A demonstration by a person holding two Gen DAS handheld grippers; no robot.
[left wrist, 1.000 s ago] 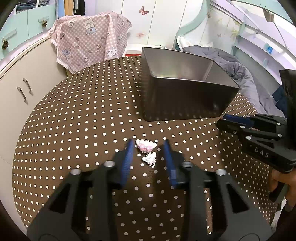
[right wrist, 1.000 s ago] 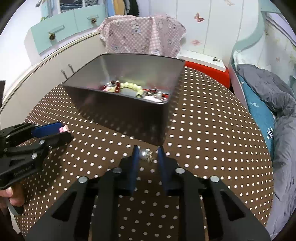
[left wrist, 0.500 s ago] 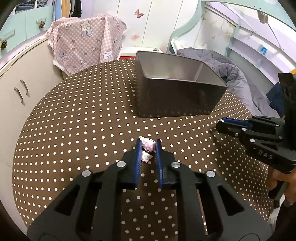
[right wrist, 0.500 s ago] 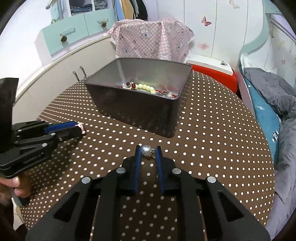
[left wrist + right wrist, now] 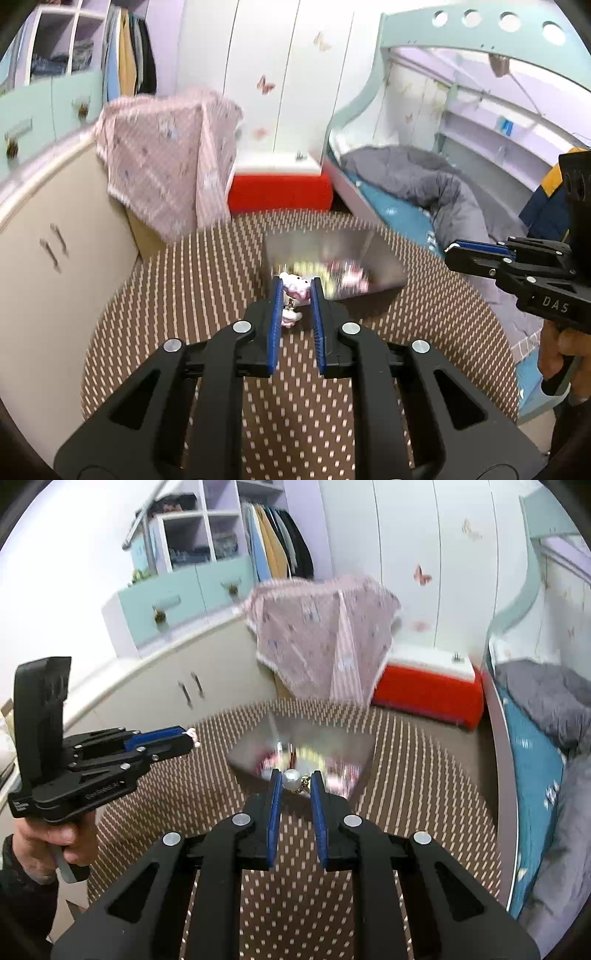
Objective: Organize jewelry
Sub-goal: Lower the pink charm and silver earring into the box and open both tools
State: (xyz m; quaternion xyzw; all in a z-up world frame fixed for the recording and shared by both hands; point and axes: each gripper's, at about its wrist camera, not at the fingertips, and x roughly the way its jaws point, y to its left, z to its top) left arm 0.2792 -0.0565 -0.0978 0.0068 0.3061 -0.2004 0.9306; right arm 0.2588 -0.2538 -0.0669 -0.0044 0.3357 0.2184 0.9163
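Observation:
My left gripper [image 5: 296, 291] is shut on a pink and white cat-figure charm [image 5: 294, 291] and holds it high above the dotted table. My right gripper [image 5: 295, 780] is shut on a pearl earring [image 5: 291, 779], also raised. The grey metal box [image 5: 384, 266] sits below and ahead of both, blurred by motion, with beads and other jewelry inside. It also shows in the right wrist view [image 5: 354, 771]. The left gripper shows at the left of the right wrist view [image 5: 190, 738], the right gripper at the right of the left wrist view [image 5: 452, 251].
The round table has a brown cloth with white dots [image 5: 192, 288]. Behind it stand a chair draped in pink checked cloth [image 5: 166, 162], a red and white box [image 5: 280, 184], cream cabinets [image 5: 44, 258] and a bed with a grey duvet [image 5: 417, 184].
Both grippers closed on their pieces on the table, the left on the charm and the right on the pearl earring, then lifted them high and toward the box.

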